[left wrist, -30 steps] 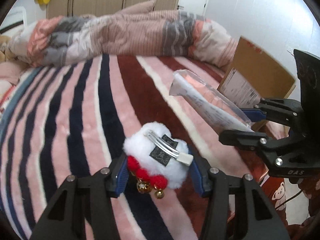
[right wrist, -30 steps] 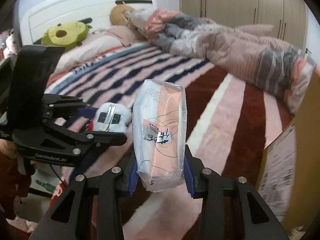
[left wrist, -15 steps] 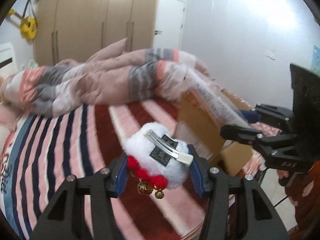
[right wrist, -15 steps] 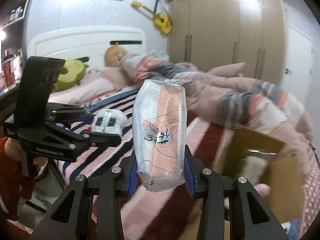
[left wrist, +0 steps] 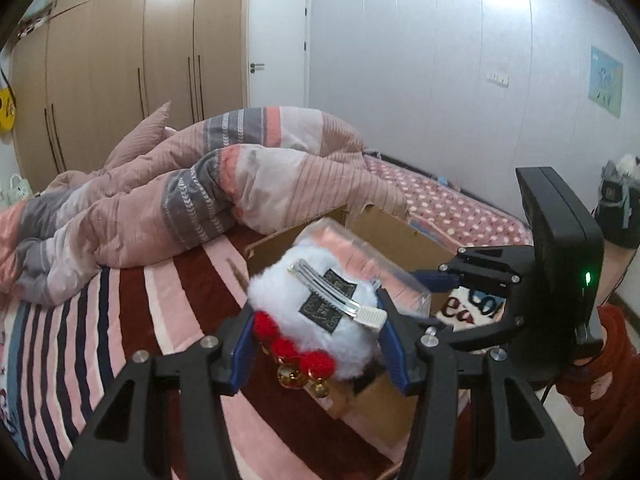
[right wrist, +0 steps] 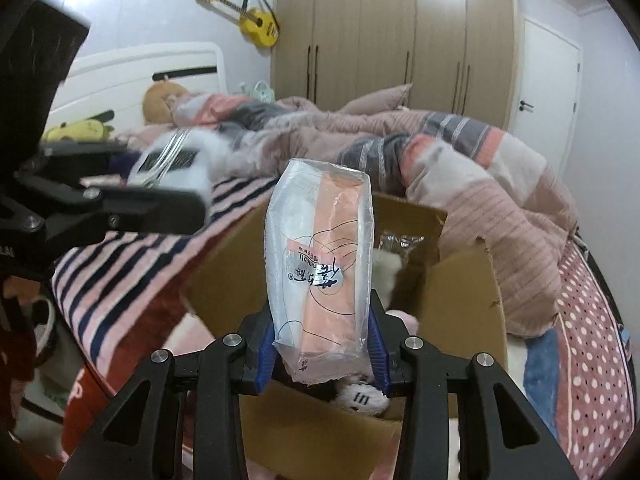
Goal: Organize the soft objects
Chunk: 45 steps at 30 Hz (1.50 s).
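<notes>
Left wrist view: the left gripper [left wrist: 316, 344] has its blue-padded fingers [left wrist: 242, 350] clamped on either side of a fluffy white plush hair clip with red pom-poms and small gold bells [left wrist: 320, 312].
Clip details: a silver metal clip bar and two dark fabric labels lie on top of the white fur; the pom-poms and bells hang at its 6 o'clock edge.
Clip position: held in the air over the near corner of an open brown cardboard box [left wrist: 400, 232] that sits on the striped pink, white and dark red bedspread [left wrist: 120, 320].
Right gripper, left view: the right gripper [left wrist: 436, 300] comes in from 3 o'clock, above the box opening.
Right wrist view: the right gripper [right wrist: 320, 356] has its fingers pressed against the lower sides of a clear plastic packet holding folded pink and white fabric [right wrist: 320, 264]; the packet stands upright between them.
Packet position: over the open cardboard box [right wrist: 460, 304], with soft white items showing inside the box below it.
Left gripper, right view: the left gripper [right wrist: 172, 184] with its white clip sits at 9 o'clock, blurred.
Background: a rumpled pink and grey striped quilt [left wrist: 192, 192] lies beyond the box at 12 o'clock.
</notes>
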Motion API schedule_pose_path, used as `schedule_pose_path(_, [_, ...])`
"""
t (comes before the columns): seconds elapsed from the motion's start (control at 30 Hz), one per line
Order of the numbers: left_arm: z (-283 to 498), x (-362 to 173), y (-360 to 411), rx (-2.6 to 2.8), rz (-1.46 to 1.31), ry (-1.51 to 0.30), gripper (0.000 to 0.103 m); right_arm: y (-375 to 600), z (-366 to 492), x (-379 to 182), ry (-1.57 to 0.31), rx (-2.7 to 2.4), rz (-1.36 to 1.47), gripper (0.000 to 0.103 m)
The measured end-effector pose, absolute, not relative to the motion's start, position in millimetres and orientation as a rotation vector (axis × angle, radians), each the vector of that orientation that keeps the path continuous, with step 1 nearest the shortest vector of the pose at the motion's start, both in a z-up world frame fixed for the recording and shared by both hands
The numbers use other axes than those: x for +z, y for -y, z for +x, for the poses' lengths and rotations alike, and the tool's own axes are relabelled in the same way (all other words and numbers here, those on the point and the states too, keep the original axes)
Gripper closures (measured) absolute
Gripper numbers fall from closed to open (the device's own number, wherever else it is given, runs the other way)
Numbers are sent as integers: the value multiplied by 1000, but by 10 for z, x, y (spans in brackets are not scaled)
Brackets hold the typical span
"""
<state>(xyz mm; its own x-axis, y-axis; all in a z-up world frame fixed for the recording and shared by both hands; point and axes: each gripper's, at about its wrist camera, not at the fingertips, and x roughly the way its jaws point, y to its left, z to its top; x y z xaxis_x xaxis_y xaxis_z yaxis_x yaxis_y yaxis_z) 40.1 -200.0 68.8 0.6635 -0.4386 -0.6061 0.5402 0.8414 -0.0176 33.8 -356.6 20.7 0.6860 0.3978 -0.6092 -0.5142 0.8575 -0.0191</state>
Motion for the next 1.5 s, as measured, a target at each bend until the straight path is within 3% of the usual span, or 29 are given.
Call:
schedule_pose_path(0.2, [629,597,2153,-546,188,-676,52,3551,599,-9,-683,539,-257,67])
schedule_pose_path(0.27, [699,547,2172,-552,193,-688,52,3547,672,-80,-699,531,-268,61])
schedule_pose_path(0.33, [754,498,2204,-554,202,-695,52,3581,704,-130,-708,529,-261,47])
schedule_pose_path(0.57, [944,379,2270,-549,202,-719,48,3687,734,-145,-698,526,-225,41])
schedule_pose_path(0.73, [971,365,2291,-544,218,-707,37,3681,697,-92,-679,530,-239,37])
schedule_pose_path(0.9, [981,368,2254,-541,211,-700,34,3673,662,-76,-679,533,-242,36])
schedule_pose_path(1.03, [928,415,2192,-534,189,-680,22,3658,645,-64,-679,533,-245,36])
schedule_pose_path(1.17, [852,498,2119,-540,162,-661,20,3638,624,-20,-676,541,-243,35])
schedule_pose_path(1.37, [634,675,1928,-512,127,-597,6,3609,552,102,-656,562,-223,31])
schedule_pose_path(1.5, [431,755,1734,-432,94,-561,1,3610,469,265,-593,587,-192,17])
